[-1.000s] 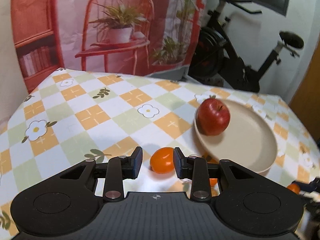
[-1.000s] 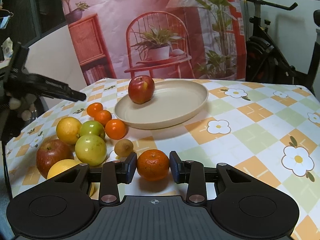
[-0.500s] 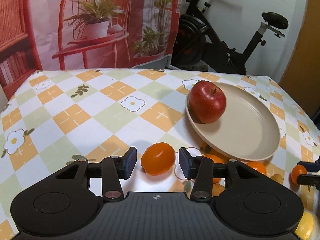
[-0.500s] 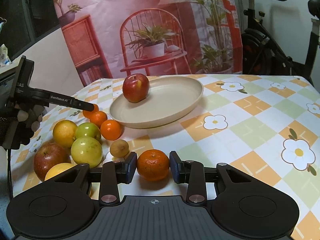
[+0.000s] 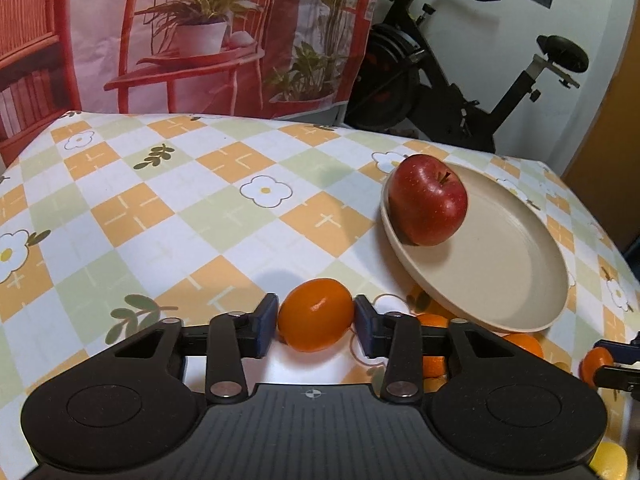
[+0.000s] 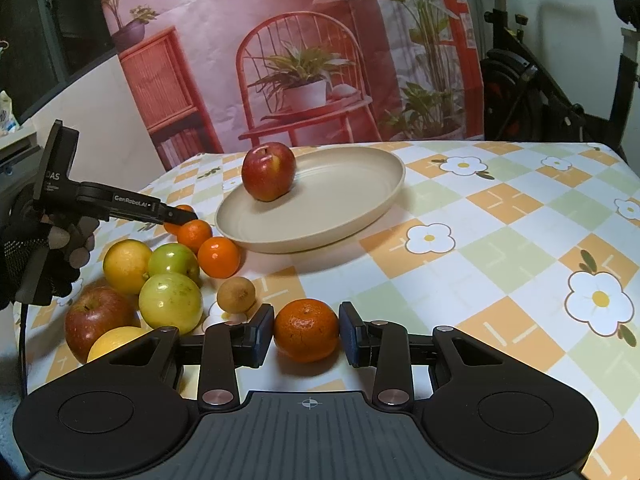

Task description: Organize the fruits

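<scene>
A beige plate (image 5: 500, 276) holds one red apple (image 5: 428, 200); both also show in the right wrist view, plate (image 6: 340, 204) and apple (image 6: 269, 176). My left gripper (image 5: 315, 324) is shut on a small smooth orange fruit (image 5: 315, 320) just above the checked cloth, left of the plate. My right gripper (image 6: 306, 334) is shut on a mandarin (image 6: 306, 329) in front of the plate. Loose fruit lies left of the plate: oranges (image 6: 219, 257), green apples (image 6: 170, 302), a lemon (image 6: 126, 261), a red apple (image 6: 99, 316), a kiwi (image 6: 236, 294).
The table has a flowered checked cloth (image 5: 160, 216). An exercise bike (image 5: 460, 92) stands behind its far right corner, a printed backdrop (image 5: 200, 32) behind its far edge. The left gripper's body (image 6: 100, 204) and the gloved hand reach over the fruit pile.
My left gripper's jaws have closed in on the small orange fruit, from a visible gap to contact. My right gripper still holds the mandarin and has moved slightly.
</scene>
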Motion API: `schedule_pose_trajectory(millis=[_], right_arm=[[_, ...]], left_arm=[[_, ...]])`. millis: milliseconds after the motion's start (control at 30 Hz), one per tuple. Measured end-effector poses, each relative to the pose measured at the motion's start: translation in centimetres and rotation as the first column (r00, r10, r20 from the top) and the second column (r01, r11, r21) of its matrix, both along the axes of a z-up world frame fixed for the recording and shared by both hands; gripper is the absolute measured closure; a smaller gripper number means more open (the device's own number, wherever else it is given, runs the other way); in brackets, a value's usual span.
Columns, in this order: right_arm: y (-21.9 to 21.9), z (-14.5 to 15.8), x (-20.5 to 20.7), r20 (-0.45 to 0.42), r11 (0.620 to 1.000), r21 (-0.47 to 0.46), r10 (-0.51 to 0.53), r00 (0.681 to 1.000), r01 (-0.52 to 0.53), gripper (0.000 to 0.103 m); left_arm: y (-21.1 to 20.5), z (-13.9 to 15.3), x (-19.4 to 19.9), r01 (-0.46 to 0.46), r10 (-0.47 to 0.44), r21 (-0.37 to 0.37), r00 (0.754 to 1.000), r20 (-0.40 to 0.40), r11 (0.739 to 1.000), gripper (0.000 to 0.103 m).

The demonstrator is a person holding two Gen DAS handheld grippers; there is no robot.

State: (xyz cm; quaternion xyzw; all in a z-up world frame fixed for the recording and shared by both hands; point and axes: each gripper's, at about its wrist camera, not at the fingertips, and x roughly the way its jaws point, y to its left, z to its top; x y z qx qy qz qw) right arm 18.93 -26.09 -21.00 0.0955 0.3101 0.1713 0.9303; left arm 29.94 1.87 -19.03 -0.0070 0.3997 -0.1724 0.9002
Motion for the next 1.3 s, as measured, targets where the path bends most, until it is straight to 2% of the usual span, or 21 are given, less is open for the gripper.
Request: schedule_pose_trajectory(millis=[100,400,667,800,967,1067,1300], right_arm=[[0.0,0.0,-0.1,0.007,1.000,-0.006,-0.005,1.000,0.005,0.070],[0.0,0.2,-0.6,0.050,0.999,-0.014,-0.033,0.998,0.034,0.070],[-0.5,0.7,-0.2,0.038,0.999,0.006,-0.052,0.998,0.052,0.070],[-1.3,1.7,0.5,0.061,0.997,0.030,-0.075,0.995,0.074,0.070],[-1.6,3.4,2.7,0.105,0.996,0.020,-0.091,0.990,0.089,0.070],[-1.0,3.9,4.6,0.128,0.995,-0.018,-0.092,0.988,0.095,0.070],[0.8,2.8,8.4,0.128,0.994,-0.072,-0.079,0.989,0.088,0.070]], left_arm=[[-0.1,0.2,-0.4,-0.008,0.008,0.016,1.000,0.017,1.000,0.061],[0.5,2.9,-2.2,-0.034,0.035,-0.022,0.996,0.086,0.999,0.061],[-1.4,5.2,-4.5,0.030,-0.028,-0.012,0.989,0.146,0.999,0.061],[-2.9,6.0,-5.0,0.070,-0.067,-0.008,0.983,0.169,0.998,0.061],[-5.3,5.8,-5.0,0.121,-0.122,0.022,0.977,0.173,0.992,0.061],[-6.8,5.1,-4.5,0.150,-0.158,0.061,0.973,0.170,0.987,0.061],[-8.8,2.7,-2.0,0.176,-0.189,0.128,0.977,0.094,0.976,0.061]])
